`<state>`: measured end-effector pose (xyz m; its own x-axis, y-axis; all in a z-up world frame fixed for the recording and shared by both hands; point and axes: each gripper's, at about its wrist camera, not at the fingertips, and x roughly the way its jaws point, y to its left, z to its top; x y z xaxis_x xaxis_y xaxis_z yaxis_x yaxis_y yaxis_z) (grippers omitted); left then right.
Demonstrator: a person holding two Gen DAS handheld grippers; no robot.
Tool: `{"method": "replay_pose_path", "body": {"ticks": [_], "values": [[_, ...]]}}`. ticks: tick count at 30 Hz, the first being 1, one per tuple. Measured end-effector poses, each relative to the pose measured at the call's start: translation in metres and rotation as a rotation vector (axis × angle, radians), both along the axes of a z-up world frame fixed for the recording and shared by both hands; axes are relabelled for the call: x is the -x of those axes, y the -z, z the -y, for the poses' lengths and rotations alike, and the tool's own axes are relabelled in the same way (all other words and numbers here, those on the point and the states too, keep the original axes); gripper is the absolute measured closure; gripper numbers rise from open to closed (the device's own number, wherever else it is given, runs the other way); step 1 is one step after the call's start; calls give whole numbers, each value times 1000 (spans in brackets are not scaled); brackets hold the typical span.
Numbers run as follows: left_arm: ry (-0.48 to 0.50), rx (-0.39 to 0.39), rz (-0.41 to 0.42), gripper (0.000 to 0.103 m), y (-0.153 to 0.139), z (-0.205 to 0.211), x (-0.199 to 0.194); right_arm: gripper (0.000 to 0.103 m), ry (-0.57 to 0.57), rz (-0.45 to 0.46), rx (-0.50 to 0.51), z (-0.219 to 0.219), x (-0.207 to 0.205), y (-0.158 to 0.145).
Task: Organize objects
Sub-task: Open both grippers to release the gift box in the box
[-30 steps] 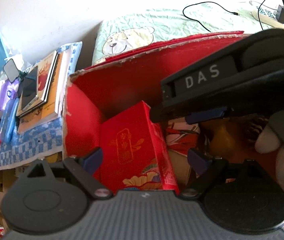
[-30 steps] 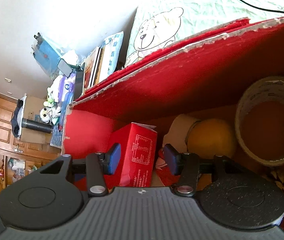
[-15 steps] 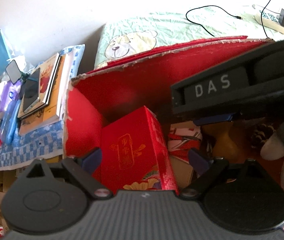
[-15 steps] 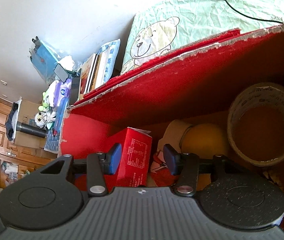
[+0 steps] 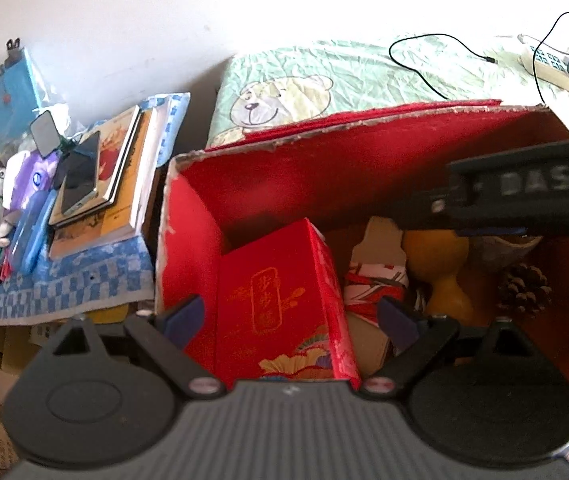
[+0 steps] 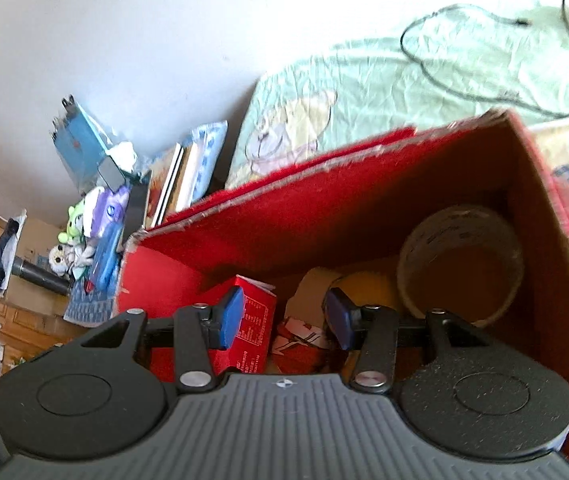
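A red box (image 5: pixel 188 248) is seen open on the bed (image 5: pixel 364 76). Inside it, a red carton (image 5: pixel 276 304) is stood against the left wall, a yellow gourd (image 5: pixel 440 264) near the middle, a pine cone (image 5: pixel 524 288) and a tape roll (image 6: pixel 460 264) toward the right wall. The left gripper (image 5: pixel 290 318) and right gripper (image 6: pixel 282 316) are held wide apart above the box, nothing gripped

One red storage box (image 5: pixel 188 240), one small red carton (image 5: pixel 276 304) (gold print), one pinecone (image 5: pixel 524 290), one tape roll (image 6: pixel 460 264)
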<state>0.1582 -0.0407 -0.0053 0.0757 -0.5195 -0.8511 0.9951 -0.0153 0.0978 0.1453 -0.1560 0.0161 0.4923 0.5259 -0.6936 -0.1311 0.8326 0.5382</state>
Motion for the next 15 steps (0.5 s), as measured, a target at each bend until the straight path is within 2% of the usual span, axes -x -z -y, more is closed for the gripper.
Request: {"method": "replay_pose_path", "body": {"ticks": [4, 11, 15], "values": [[-5, 21, -3, 8, -7, -8, 1, 50, 18, 64, 40, 4, 13, -12], [-11, 57, -8, 7, -20, -23, 2, 49, 14, 121, 110, 1, 32, -20], [-16, 73, -27, 7, -26, -32, -1, 50, 33, 144, 115, 6, 42, -23]]}}
